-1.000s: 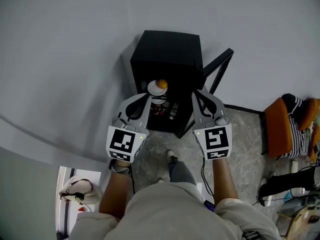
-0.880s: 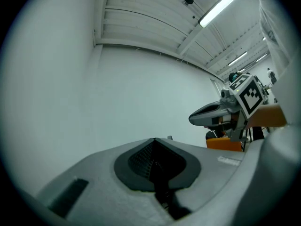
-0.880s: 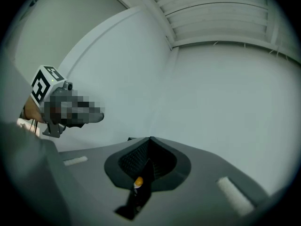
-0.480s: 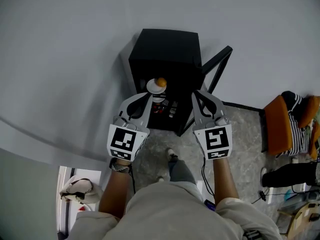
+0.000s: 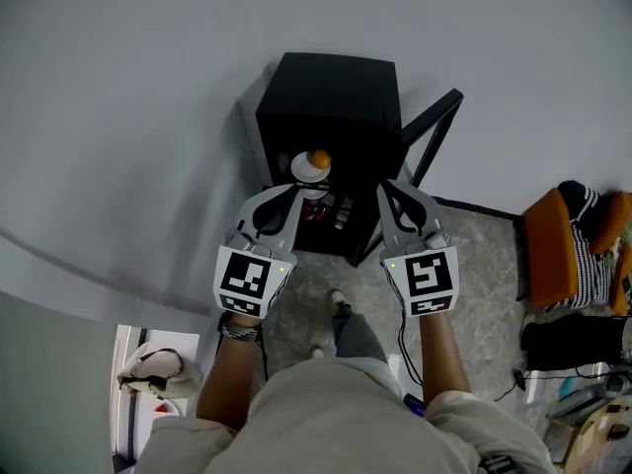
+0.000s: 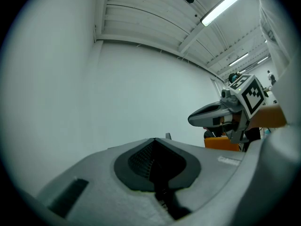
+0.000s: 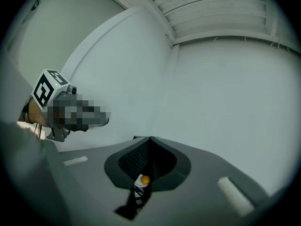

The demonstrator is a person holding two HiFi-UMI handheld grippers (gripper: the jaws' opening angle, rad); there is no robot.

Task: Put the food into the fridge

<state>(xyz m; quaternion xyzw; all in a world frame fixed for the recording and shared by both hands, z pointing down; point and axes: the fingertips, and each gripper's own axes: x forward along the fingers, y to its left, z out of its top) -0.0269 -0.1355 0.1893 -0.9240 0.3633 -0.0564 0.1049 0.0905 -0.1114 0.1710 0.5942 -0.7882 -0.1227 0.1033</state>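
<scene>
A small black fridge (image 5: pixel 331 92) stands against the wall with its door (image 5: pixel 427 128) swung open to the right. Inside it, on an upper shelf, a white plate (image 5: pixel 304 170) holds an orange piece of food (image 5: pixel 320 157). Small bottles or jars (image 5: pixel 329 212) stand on the shelf below. My left gripper (image 5: pixel 287 193) is held level just in front of the opening, below the plate, shut and holding nothing. My right gripper (image 5: pixel 388 188) is beside the door's inner edge, also shut and holding nothing. In the right gripper view the plate with the food (image 7: pixel 142 179) shows past the closed jaws.
An orange seat with striped cloth (image 5: pixel 568 250) is at the right. Cables (image 5: pixel 403 349) run over the stone floor by the person's foot (image 5: pixel 338 307). A bag (image 5: pixel 158 373) lies at the lower left. Pale wall surrounds the fridge.
</scene>
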